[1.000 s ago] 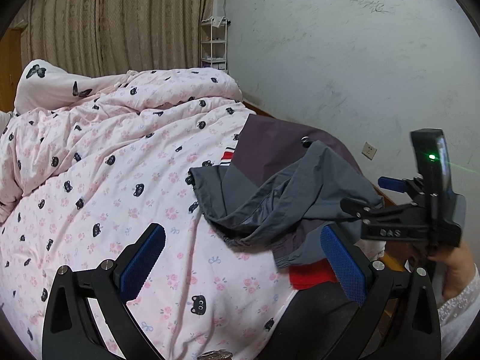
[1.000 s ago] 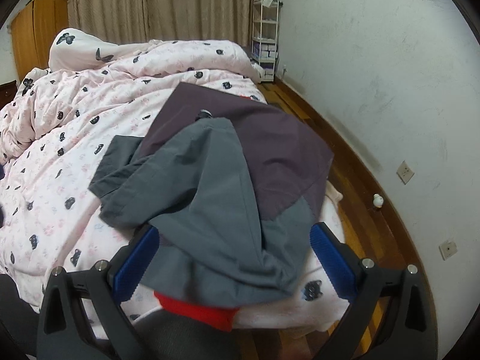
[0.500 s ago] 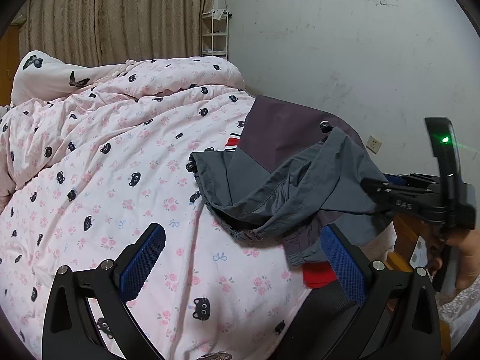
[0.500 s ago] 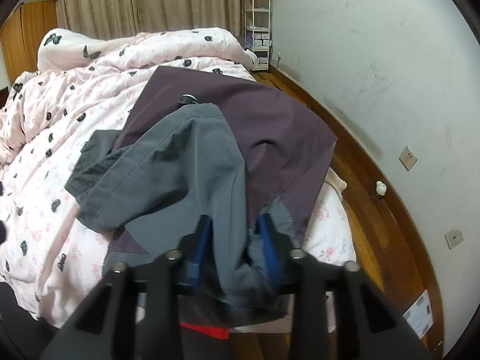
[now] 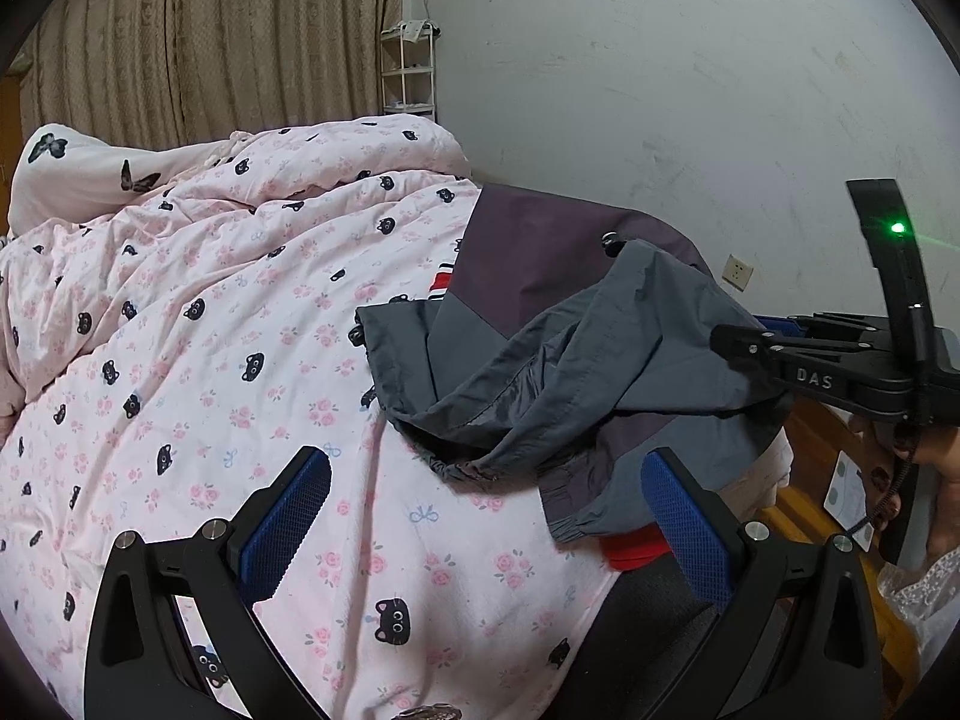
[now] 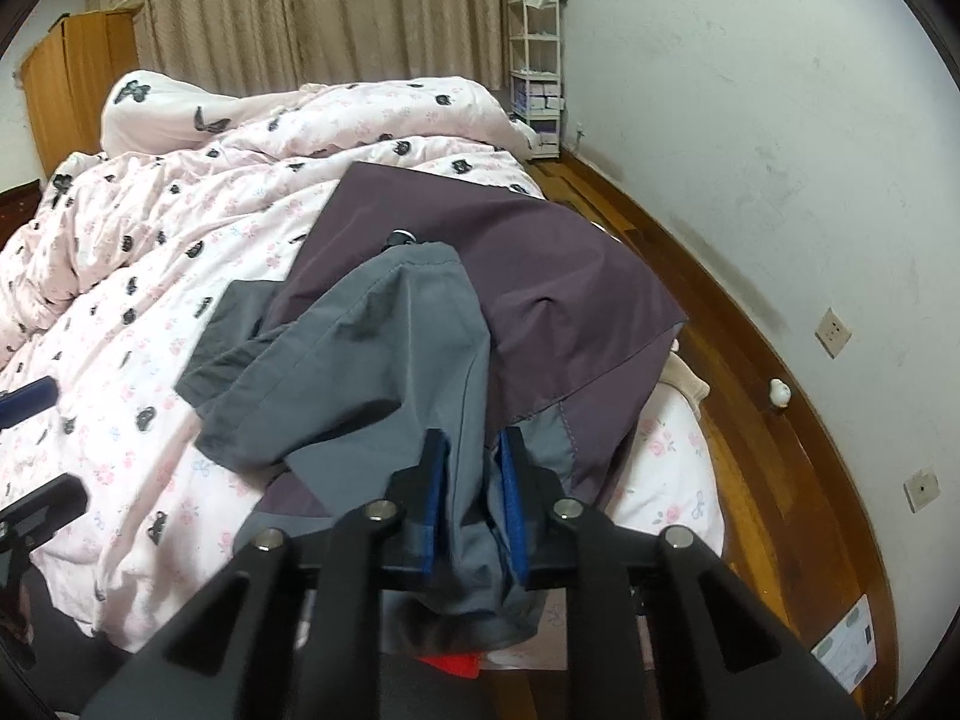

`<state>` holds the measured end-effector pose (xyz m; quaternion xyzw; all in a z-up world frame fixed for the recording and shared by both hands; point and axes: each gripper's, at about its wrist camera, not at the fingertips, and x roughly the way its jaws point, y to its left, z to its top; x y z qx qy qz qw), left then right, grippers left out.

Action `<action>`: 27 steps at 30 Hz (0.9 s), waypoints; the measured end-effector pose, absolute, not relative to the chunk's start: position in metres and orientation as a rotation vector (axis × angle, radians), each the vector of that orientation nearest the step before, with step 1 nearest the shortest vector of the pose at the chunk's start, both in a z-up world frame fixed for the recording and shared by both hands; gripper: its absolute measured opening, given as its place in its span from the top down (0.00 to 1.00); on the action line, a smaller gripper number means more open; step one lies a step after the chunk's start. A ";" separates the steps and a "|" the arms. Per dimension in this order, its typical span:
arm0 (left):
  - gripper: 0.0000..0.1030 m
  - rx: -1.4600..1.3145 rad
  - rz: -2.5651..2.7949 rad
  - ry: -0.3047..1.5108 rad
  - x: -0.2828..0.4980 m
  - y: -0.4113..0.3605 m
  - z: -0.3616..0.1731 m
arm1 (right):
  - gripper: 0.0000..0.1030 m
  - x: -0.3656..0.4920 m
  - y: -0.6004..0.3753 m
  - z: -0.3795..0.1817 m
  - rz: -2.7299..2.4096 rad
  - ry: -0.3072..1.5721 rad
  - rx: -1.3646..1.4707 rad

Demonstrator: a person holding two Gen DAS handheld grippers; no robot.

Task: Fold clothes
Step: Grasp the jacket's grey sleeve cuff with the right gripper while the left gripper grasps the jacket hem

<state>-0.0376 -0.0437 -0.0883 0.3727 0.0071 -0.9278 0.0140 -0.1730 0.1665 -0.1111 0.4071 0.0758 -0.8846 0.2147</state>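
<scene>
On a pink quilt (image 5: 240, 312), the right gripper (image 6: 474, 498) has just clamped a grey and purple jacket (image 6: 384, 360); the left gripper (image 5: 480, 516) hovers, jaws spread wide.

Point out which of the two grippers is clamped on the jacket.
The right gripper: its blue pads pinch a fold of the grey and purple jacket. The left gripper hangs open over the pink duvet, holding nothing.
</scene>
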 end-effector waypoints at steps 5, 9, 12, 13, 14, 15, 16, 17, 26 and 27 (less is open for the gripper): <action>0.00 1.153 -2.904 0.021 -0.040 -0.044 -0.087 | 0.83 -0.175 0.162 -0.121 -2.439 0.227 1.148; 0.00 1.133 -2.989 -0.073 -0.053 -0.034 -0.086 | 0.87 -0.168 0.162 -0.113 -2.412 0.200 1.113; 0.00 1.088 -3.045 -0.259 -0.070 -0.025 -0.087 | 0.87 -0.165 0.164 -0.110 -2.404 0.197 1.107; 0.00 1.079 -3.054 -0.326 -0.077 -0.022 -0.088 | 0.87 -0.164 0.164 -0.110 -2.402 0.196 1.106; 0.00 1.090 -3.058 -0.390 -0.086 -0.020 -0.090 | 0.87 -0.163 0.165 -0.110 -2.398 0.195 1.107; 0.00 1.123 -3.064 -0.435 -0.096 -0.019 -0.095 | 0.87 -0.163 0.166 -0.110 -2.395 0.192 1.110; 0.00 1.158 -3.068 -0.475 -0.105 -0.019 -0.100 | 0.87 -0.163 0.168 -0.110 -2.393 0.190 1.113; 0.00 1.197 -3.069 -0.494 -0.112 -0.020 -0.106 | 0.87 -0.162 0.168 -0.111 -2.390 0.189 1.115; 0.46 1.474 -3.082 -0.413 -0.143 -0.022 -0.143 | 0.87 -0.163 0.171 -0.112 -2.372 0.183 1.121; 0.57 1.503 -3.081 -0.394 -0.145 -0.020 -0.145 | 0.87 -0.163 0.171 -0.113 -2.370 0.181 1.122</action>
